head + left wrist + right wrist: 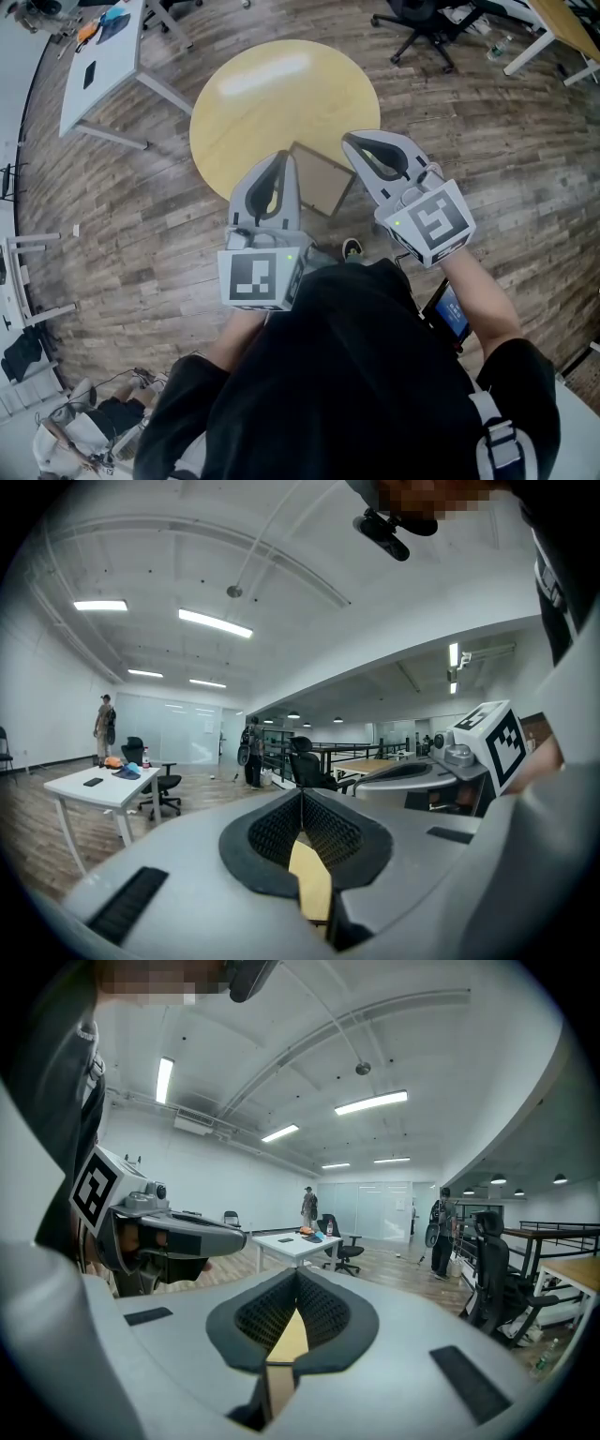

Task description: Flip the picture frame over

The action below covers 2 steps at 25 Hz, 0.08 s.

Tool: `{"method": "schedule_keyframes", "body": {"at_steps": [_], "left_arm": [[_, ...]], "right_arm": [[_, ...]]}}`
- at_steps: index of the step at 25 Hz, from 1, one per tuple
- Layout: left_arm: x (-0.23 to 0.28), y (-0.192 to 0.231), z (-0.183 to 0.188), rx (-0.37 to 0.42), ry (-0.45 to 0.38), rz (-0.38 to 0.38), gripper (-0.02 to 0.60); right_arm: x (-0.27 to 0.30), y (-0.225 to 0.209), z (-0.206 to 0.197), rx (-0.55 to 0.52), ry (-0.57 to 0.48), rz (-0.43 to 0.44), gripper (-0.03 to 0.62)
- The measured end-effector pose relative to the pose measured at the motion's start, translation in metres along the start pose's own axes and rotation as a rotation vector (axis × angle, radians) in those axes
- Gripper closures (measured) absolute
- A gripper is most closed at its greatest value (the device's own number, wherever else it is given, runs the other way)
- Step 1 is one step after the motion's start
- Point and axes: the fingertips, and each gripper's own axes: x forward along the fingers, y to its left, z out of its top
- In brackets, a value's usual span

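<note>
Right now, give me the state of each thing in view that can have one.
left claw: shut, empty.
right claw: shut, empty.
picture frame: lying flat on the round table, near its edge, neither claw on it.

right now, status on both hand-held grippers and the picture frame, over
Both shut, empty: left hand-held gripper, right hand-held gripper. Picture frame flat on round table at its near edge, not gripped. Nothing seen blocking it.

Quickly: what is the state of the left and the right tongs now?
Left tongs: closed, holding nothing.
Right tongs: closed, holding nothing.
</note>
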Motion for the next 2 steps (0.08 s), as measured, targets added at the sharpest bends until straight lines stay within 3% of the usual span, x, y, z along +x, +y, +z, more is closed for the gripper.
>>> {"method": "schedule_keyframes", "body": {"at_steps": [2], "left_arm": [[0.0006, 0.0011, 0.0022, -0.006, 0.007, 0.013, 0.554]], "right_arm": [[-0.0002, -0.0011, 0.0001, -0.002, 0.004, 0.002, 0.576]]}}
